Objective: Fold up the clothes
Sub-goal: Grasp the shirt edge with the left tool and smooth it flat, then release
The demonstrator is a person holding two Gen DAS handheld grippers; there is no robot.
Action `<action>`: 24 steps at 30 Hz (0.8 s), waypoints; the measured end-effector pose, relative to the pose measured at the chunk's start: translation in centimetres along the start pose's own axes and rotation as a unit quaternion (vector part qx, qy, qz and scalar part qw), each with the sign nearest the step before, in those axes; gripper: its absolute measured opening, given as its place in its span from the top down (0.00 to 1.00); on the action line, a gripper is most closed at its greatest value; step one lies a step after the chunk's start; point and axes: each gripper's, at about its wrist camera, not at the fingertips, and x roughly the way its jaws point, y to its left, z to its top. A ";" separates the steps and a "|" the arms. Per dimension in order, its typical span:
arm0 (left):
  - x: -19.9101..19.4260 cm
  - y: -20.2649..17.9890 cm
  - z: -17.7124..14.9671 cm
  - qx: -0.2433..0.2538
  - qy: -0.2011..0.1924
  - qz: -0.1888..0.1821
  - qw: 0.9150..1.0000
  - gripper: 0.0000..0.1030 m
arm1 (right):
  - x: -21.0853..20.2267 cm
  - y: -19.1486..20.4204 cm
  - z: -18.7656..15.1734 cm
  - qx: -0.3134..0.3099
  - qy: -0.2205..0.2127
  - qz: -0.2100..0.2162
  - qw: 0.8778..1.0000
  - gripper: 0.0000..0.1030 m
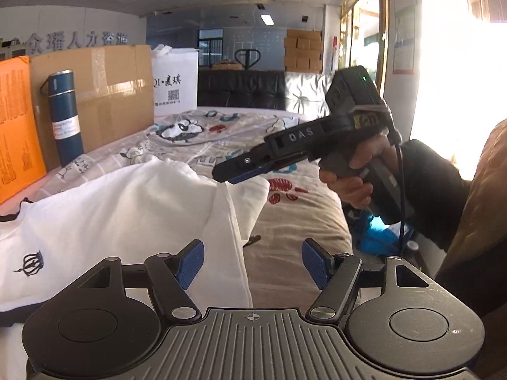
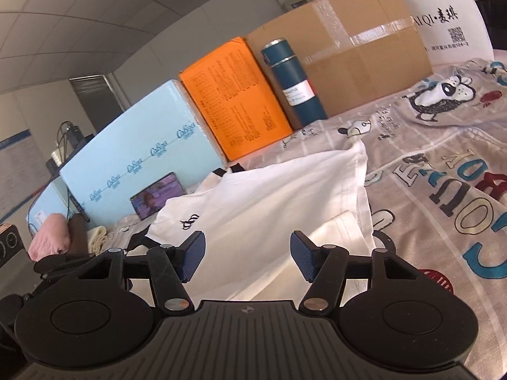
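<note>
White shirt [image 2: 253, 205] lay on cartoon-print bedsheet [image 2: 427, 164], left gripper [image 1: 252, 261] and right gripper [image 2: 247, 256] jaws both open, empty, cardboard box [image 2: 348, 50], teal flask [image 2: 293, 82], orange box [image 2: 234, 98] along far edge, office room.

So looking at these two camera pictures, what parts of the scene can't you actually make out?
- White T-shirt with a small black crown logo: left wrist view, its near part is hidden behind the left gripper body.
- Dark blue cylindrical flask: both views, label print too small to read.
- Small screen leaning on the pale blue box: right wrist view, image too small.
- Window side: left wrist view, washed out by glare.
</note>
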 end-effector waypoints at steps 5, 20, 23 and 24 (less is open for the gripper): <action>2.7 -1.0 -0.9 0.027 0.048 0.049 0.997 0.34 | 2.0 -1.1 -0.4 0.028 0.034 -0.060 0.997 0.54; 2.3 -0.5 -0.7 0.005 0.032 -0.002 0.999 0.88 | -1.5 0.1 -2.1 0.017 -0.013 -0.096 0.995 0.97; 2.5 -1.0 -0.7 0.014 0.038 -0.028 0.999 0.88 | -4.7 1.3 -2.8 0.010 -0.051 -0.104 0.993 0.97; 2.5 -1.2 -0.7 0.016 0.041 -0.036 0.998 0.88 | -5.5 1.6 -3.3 0.010 -0.056 -0.108 0.993 0.97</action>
